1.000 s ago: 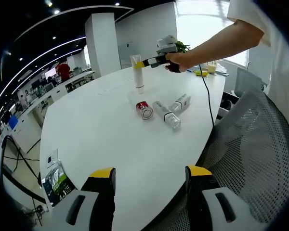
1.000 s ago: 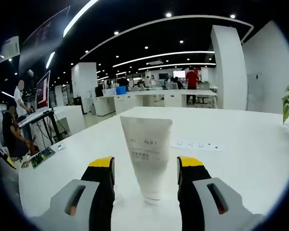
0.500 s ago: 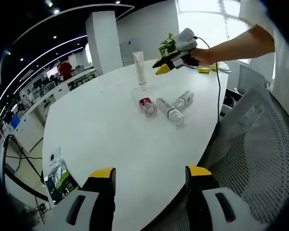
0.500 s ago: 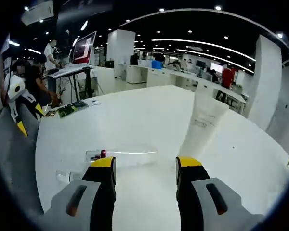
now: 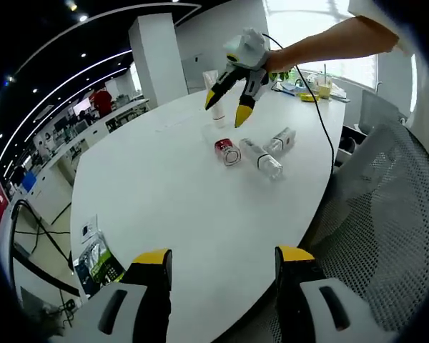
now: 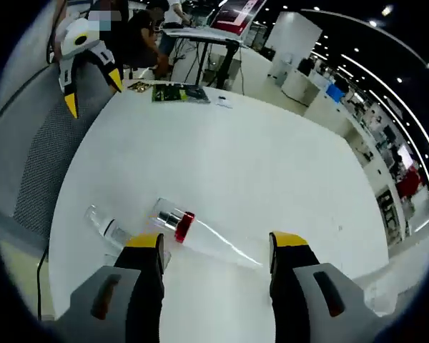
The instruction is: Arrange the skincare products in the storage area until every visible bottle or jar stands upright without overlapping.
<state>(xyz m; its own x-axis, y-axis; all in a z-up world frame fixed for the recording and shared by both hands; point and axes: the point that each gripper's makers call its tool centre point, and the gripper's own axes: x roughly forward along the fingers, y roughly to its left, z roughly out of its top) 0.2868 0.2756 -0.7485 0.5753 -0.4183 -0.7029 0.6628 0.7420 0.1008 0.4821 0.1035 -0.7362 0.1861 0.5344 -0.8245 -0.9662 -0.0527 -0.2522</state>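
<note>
Reaching in from 1 o'clock of the left gripper view, the person's bare forearm (image 5: 322,46) stretches over the white table (image 5: 164,186), carrying the right gripper (image 5: 227,106) with its yellow-tipped jaws pointed down and spread apart, nothing between them. It hangs above the products, apart from them. Just behind it stands the white tube (image 5: 212,87), upright, partly hidden by the jaws. Below it, toward 5 o'clock, three items lie on their sides close together: the red-capped jar (image 5: 227,151), a clear bottle (image 5: 260,157) and a second bottle with a red band (image 5: 282,139).

The left gripper (image 5: 223,266) is held low at 6 o'clock of its own view, at the near table edge, well apart from the products, jaws released and empty. A mesh chair back (image 5: 372,236) sits at 4 o'clock.

Looking down in the right gripper view, the right gripper (image 6: 214,246) has its jaws wide and empty over the table (image 6: 257,143). A lying bottle with a red collar (image 6: 182,225) rests between and just beyond the tips; its clear body is hard to trace against the white. Another clear bottle (image 6: 104,223) lies at 8 o'clock, its lower end cut off by the jaw. The left gripper (image 6: 86,57) shows at 10 o'clock.
</note>
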